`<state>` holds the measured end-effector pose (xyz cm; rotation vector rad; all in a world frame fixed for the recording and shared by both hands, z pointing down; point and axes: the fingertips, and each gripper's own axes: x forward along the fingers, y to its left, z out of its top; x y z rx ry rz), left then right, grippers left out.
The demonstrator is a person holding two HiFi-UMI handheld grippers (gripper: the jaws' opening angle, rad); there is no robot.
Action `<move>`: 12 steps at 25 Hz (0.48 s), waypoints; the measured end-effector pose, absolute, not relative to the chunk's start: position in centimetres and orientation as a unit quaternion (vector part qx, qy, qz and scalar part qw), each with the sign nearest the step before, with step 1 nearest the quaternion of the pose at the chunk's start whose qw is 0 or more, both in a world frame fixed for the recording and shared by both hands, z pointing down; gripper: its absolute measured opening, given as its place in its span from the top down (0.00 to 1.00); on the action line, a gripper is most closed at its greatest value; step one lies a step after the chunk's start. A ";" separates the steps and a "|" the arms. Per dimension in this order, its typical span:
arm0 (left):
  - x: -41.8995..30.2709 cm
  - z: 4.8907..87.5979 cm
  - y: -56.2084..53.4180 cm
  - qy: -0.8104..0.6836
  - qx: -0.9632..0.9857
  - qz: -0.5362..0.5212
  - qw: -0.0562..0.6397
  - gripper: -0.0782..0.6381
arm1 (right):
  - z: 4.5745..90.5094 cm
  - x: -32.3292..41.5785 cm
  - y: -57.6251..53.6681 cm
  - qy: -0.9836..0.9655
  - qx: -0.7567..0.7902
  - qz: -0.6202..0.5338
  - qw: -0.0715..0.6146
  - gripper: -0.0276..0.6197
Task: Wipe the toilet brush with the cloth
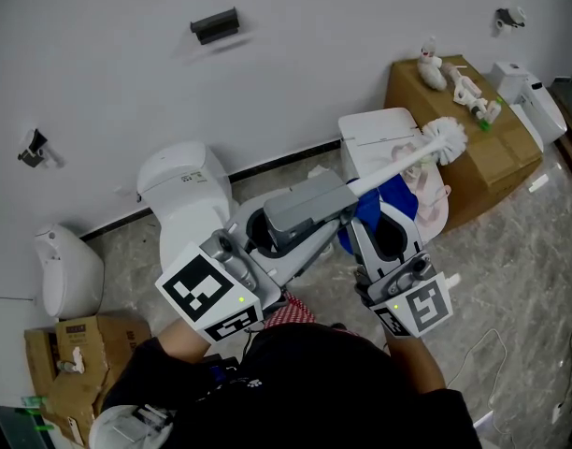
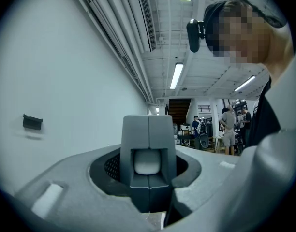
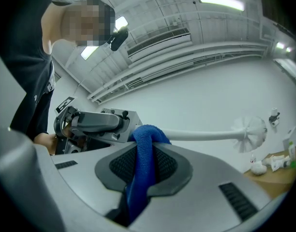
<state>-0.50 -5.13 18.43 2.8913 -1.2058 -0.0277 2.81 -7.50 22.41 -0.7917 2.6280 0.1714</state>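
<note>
While the left hand-held gripper (image 2: 148, 158) clamps the toilet brush (image 1: 442, 140) by its handle, held aloft, the right hand-held gripper (image 3: 140, 175) pinches the blue cloth (image 3: 147, 135) over that handle; most of the shaft seemingly remains unwiped.

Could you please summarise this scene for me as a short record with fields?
left hand-held gripper: shut on the toilet brush, at the end of its white handle
right hand-held gripper: shut on the blue cloth
cloth contact: against the handle, beside the left hand-held gripper
brush head: held up in the air, out toward the cardboard box
backdrop: white toilet by the wall
</note>
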 end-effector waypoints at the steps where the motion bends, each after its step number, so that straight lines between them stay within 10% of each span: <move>1: -0.4 18.5 -5.1 -0.384 0.923 -0.008 0.004 0.66 | 22.4 2.9 -7.6 0.937 -0.283 0.059 0.195 0.86; 12: -0.6 18.7 -5.1 -0.378 0.926 -0.008 0.007 0.66 | 22.8 3.4 -8.2 0.931 -0.298 0.043 0.204 0.86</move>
